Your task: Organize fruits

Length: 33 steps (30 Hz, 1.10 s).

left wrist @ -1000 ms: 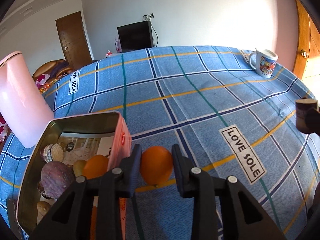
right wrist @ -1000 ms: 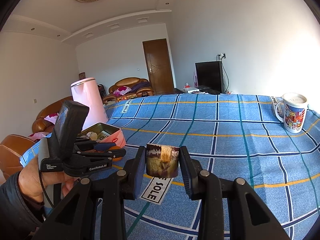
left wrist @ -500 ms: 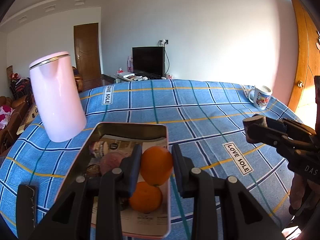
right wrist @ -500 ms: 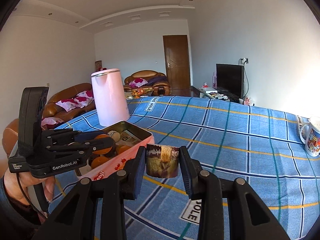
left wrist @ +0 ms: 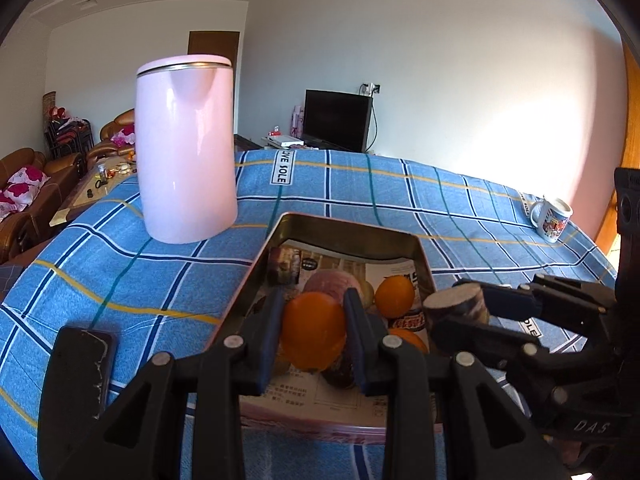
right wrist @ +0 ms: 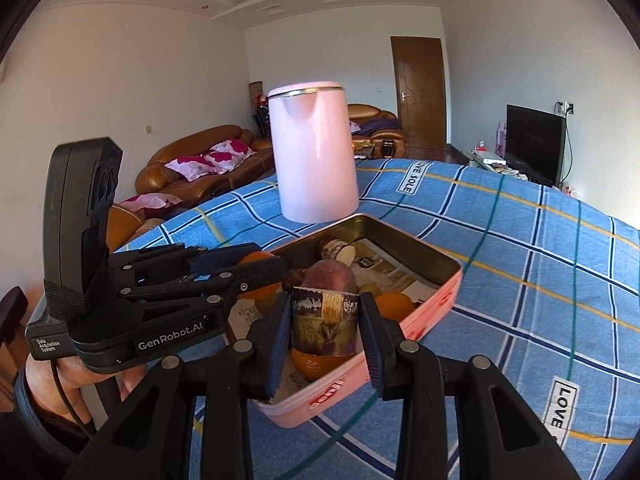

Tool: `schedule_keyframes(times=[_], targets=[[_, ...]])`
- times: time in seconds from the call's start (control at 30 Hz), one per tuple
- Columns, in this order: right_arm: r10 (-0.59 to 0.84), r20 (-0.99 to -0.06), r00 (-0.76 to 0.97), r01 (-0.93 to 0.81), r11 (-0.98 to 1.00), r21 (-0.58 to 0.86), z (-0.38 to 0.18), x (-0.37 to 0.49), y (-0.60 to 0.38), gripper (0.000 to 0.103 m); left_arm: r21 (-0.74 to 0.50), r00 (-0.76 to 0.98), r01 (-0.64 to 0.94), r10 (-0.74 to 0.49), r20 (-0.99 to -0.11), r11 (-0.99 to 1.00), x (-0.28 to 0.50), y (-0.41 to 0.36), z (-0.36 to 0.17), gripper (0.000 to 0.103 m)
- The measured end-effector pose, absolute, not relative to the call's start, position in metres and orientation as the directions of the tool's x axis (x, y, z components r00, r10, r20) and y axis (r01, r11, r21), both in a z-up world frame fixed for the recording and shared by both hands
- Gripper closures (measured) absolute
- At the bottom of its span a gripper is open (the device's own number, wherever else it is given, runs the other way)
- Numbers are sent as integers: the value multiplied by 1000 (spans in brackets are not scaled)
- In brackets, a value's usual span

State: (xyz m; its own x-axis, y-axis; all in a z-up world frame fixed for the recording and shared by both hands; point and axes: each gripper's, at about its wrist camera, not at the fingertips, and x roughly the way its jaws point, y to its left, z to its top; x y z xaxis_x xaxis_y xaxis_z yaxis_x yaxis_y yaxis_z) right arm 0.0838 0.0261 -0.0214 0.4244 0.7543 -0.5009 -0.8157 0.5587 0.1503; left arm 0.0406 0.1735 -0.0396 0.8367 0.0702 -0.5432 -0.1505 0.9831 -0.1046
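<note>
Left wrist view: left gripper (left wrist: 313,330) is clamped on an orange (left wrist: 313,335), held above the near end of the pink tin (left wrist: 425,264). The tin sits on the blue plaid tablecloth (left wrist: 460,216), lined with printed paper, and already holds another orange (left wrist: 395,295), a purple sweet potato (left wrist: 334,286) and a few smaller pieces (hard to identify). Right gripper (left wrist: 458,312) comes in from the right edge, pinching a short purple-brown sugarcane piece (left wrist: 460,307) just above the tin's right rim. Pink kettle (left wrist: 185,148) stands upright beyond the tin's far left corner; a mug (left wrist: 551,216) sits well apart at the far right of the table, and a dark phone (left wrist: 86,360) lies at the near left. Right wrist view: right gripper (right wrist: 325,330) grips the sugarcane piece (right wrist: 324,326) upright over the tin's (right wrist: 448,280) near corner, with the left gripper (right wrist: 260,270) and its orange (right wrist: 258,259) just to the left, over the tin's left side. A hand (right wrist: 72,384) holds the left gripper's handle.
</note>
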Motion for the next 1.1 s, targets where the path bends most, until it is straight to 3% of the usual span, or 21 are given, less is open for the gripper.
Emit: schedule_keyframes(times=[0.57, 0.63, 0.7, 0.83, 1.1], targets=[[721, -564, 403, -836, 541, 94, -42, 71, 62, 67, -115, 831, -176, 85, -550, 978, 32, 181, -50, 69], [718, -572, 397, -835, 542, 100, -42, 72, 63, 48, -114, 835, -177, 88, -543, 978, 31, 181, -48, 68], [722, -567, 396, -834, 541, 107, -42, 72, 62, 38, -112, 838, -176, 90, -537, 978, 29, 180, -47, 63], [723, -559, 406, -830, 548, 106, -41, 69, 58, 38, -108, 849, -184, 103, -518, 977, 22, 180, -41, 51], [721, -544, 430, -812, 572, 116, -40, 66, 44, 37, -103, 864, -187, 114, -491, 977, 14, 175, -35, 42]])
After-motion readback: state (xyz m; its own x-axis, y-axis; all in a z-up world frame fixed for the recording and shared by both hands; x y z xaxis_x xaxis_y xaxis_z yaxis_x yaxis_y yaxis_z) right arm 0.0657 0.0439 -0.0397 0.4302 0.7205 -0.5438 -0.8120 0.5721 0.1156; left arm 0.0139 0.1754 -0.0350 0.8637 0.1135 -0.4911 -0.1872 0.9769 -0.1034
